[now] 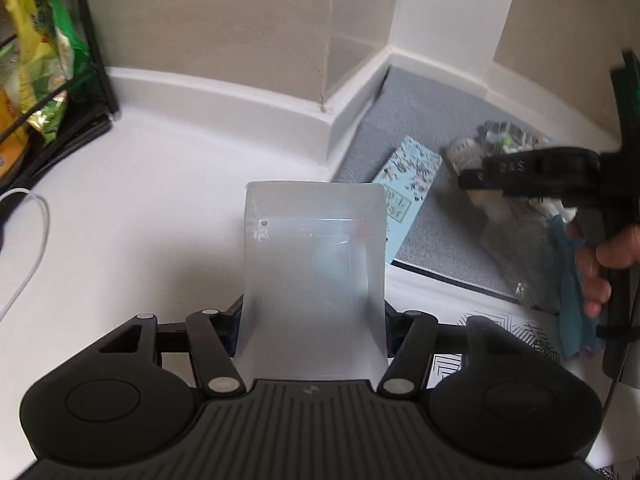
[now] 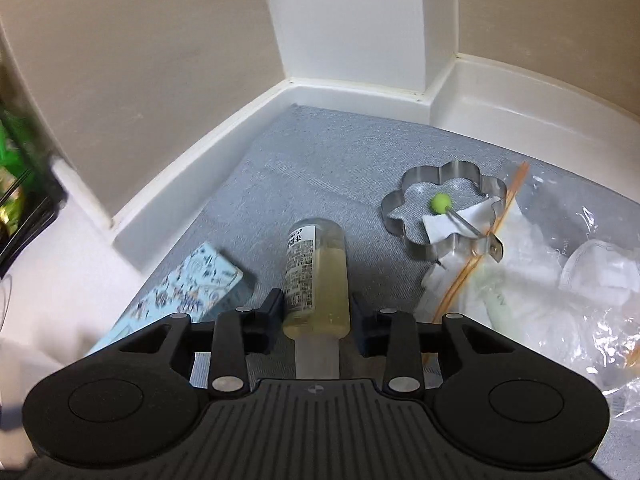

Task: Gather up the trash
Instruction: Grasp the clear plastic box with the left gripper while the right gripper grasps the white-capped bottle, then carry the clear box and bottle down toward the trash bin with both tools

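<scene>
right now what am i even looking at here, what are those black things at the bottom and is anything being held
Those black shapes are hand-held grippers, one in each of a person's hands, each carrying a camera that looks forward along its two fingers.

In the left one's view, the left gripper holds a translucent white container over a white counter. At the right edge you see the other gripper from the side, with the person's hand on it.

In the right one's view, the right gripper is clamped on a small bottle of yellowish liquid. Around it on the grey mat lie a light blue patterned box, a flower-shaped metal ring and clear plastic bags.
</scene>
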A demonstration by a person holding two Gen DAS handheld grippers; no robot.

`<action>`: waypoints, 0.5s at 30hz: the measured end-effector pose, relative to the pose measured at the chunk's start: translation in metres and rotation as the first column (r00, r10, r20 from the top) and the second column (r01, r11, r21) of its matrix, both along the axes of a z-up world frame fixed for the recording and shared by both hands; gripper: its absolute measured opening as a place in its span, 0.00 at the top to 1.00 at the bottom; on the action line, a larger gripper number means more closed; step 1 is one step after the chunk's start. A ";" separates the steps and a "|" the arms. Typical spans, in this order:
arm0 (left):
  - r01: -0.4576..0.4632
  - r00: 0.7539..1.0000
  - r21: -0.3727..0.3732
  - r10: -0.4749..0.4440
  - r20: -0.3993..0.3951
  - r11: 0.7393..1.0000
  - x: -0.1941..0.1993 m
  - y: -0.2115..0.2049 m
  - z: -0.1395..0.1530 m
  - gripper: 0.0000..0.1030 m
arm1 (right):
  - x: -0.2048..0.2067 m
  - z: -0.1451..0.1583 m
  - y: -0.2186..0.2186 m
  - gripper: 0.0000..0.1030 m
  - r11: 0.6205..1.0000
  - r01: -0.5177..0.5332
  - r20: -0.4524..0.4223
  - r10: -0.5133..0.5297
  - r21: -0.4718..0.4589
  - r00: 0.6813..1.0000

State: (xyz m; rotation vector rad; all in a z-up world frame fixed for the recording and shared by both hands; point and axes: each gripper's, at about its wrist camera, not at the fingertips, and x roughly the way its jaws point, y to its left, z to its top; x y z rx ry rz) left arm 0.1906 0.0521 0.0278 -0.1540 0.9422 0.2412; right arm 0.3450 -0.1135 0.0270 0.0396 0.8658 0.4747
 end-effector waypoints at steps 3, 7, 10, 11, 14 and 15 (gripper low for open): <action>-0.012 0.999 0.003 0.012 0.040 1.000 -0.014 0.002 0.014 0.37 | -0.009 0.013 -0.017 0.64 0.992 -0.003 0.027 0.000 0.124 1.000; -0.037 0.995 0.019 0.035 0.095 0.999 -0.038 0.004 0.035 0.37 | -0.023 0.037 -0.029 0.64 0.965 -0.047 0.113 0.018 0.257 0.993; -0.052 0.990 0.031 0.047 0.133 0.998 -0.057 0.004 0.048 0.37 | -0.034 0.052 -0.040 0.64 0.944 -0.085 0.174 0.030 0.318 0.984; -0.054 0.989 0.022 0.050 0.142 0.998 -0.061 0.003 0.052 0.37 | -0.036 0.056 -0.041 0.64 0.945 -0.090 0.189 0.031 0.313 0.982; -0.048 0.987 0.008 0.047 0.156 0.999 -0.074 -0.002 0.060 0.37 | -0.044 0.062 -0.043 0.64 0.963 -0.070 0.175 0.024 0.261 0.984; -0.047 0.986 0.014 0.044 0.159 0.999 -0.079 -0.006 0.061 0.37 | -0.045 0.061 -0.043 0.64 0.966 -0.067 0.168 0.025 0.248 0.985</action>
